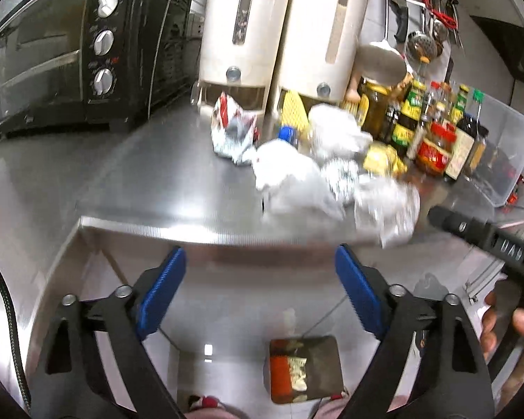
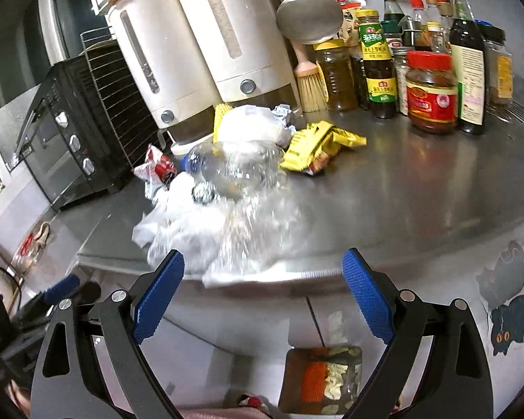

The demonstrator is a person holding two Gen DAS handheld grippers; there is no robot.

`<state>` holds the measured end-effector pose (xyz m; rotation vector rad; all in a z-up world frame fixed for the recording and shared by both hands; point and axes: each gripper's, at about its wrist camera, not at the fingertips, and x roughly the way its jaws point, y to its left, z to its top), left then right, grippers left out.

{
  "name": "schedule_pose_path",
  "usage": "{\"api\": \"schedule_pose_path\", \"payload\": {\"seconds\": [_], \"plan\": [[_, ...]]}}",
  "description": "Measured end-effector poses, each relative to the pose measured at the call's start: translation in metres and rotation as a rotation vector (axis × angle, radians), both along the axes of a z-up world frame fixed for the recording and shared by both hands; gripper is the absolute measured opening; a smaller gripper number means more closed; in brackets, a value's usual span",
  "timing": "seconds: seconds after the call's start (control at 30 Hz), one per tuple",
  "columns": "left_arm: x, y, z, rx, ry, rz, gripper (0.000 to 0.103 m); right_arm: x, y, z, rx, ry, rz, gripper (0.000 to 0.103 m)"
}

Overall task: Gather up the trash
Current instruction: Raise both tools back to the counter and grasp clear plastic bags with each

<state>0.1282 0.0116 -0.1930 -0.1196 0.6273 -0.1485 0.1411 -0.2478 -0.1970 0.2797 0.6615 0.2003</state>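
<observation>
Both wrist views show a steel surface with a trash pile at frame centre: crumpled white paper, a crushed clear bottle, yellow and red wrappers. The left gripper and right gripper sit at lower frame, each spread wide and empty. A trash bin shows below on the floor. A careless sweep could likely knock the sauce bottles at upper right, or push trash off the edge beside the bin.

Both grippers held apart, nothing clasped

The left gripper and right gripper are seen with jaws spread wide (blue pads bare), aimed toward twelve o'clock; a hand is glimpsed at four o'clock.
</observation>
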Motion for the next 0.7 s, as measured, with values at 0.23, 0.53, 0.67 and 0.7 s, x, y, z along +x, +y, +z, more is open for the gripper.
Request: {"api": "schedule_pose_path", "payload": {"seconds": [0.23,0.53,0.67,0.7], "plan": [[0.043,-0.015,0.009,0.002,0.013,-0.05,0.073,0.03,0.003,-0.005,0.022,0.023,0.015,0.084],[0.087,-0.033,-0.014,0.024,0.077,-0.084,0.059,0.051,0.01,-0.019,0.001,0.05,0.031,0.072],[0.095,-0.033,-0.021,0.031,0.101,-0.102,0.04,0.055,0.012,-0.021,-0.014,0.045,0.044,0.052],[0.095,-0.033,-0.022,0.034,0.102,-0.104,0.036,0.056,0.013,-0.022,-0.015,0.046,0.051,0.044]]}}
